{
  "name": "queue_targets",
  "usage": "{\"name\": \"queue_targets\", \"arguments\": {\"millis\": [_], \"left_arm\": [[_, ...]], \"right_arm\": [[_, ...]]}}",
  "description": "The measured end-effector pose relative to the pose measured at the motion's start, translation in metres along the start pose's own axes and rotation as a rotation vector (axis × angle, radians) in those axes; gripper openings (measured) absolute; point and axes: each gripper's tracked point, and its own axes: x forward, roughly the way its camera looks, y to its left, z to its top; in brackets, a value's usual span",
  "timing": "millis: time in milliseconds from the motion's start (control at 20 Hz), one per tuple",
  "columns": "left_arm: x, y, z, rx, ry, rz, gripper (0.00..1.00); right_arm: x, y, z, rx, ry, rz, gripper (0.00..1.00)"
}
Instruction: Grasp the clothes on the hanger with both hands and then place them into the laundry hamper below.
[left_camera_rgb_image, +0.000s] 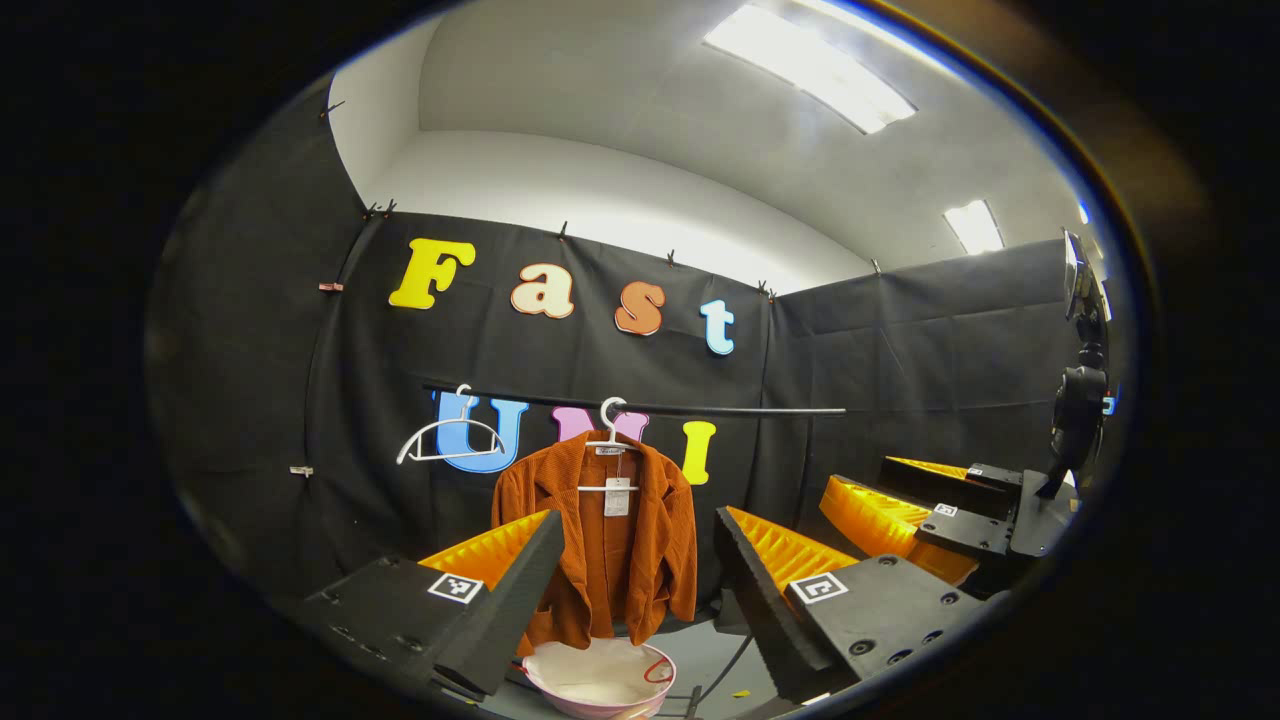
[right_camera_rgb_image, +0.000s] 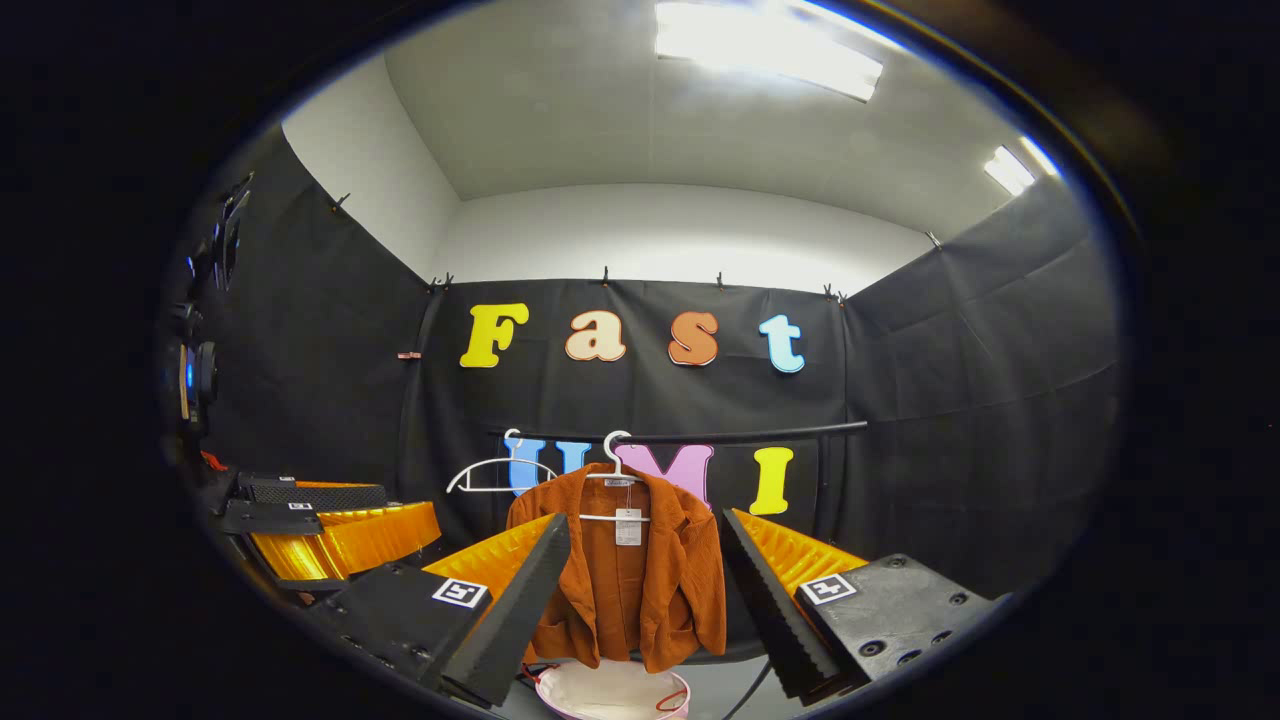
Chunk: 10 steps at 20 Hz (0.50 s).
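Note:
A rust-orange jacket hangs on a white hanger from a black rail, a paper tag at its collar. Below it on the floor stands the pink laundry hamper with a white lining. My left gripper is open, well short of the jacket, its fingers framing the garment. My right gripper is open too, likewise short of the jacket. The right gripper also shows far right in the left gripper view, and the left gripper shows far left in the right gripper view.
An empty white hanger hangs on the same rail left of the jacket. A camera rig stands at the side of the booth. A cable runs over the grey floor beside the hamper.

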Motion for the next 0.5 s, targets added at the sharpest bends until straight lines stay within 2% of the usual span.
{"name": "queue_targets", "arguments": {"millis": [500], "left_arm": [[0.008, 0.031, -0.012, -0.017, 0.012, -0.033, 0.95]], "right_arm": [[0.006, 0.013, -0.017, -0.043, 0.024, -0.07, 0.97]]}}
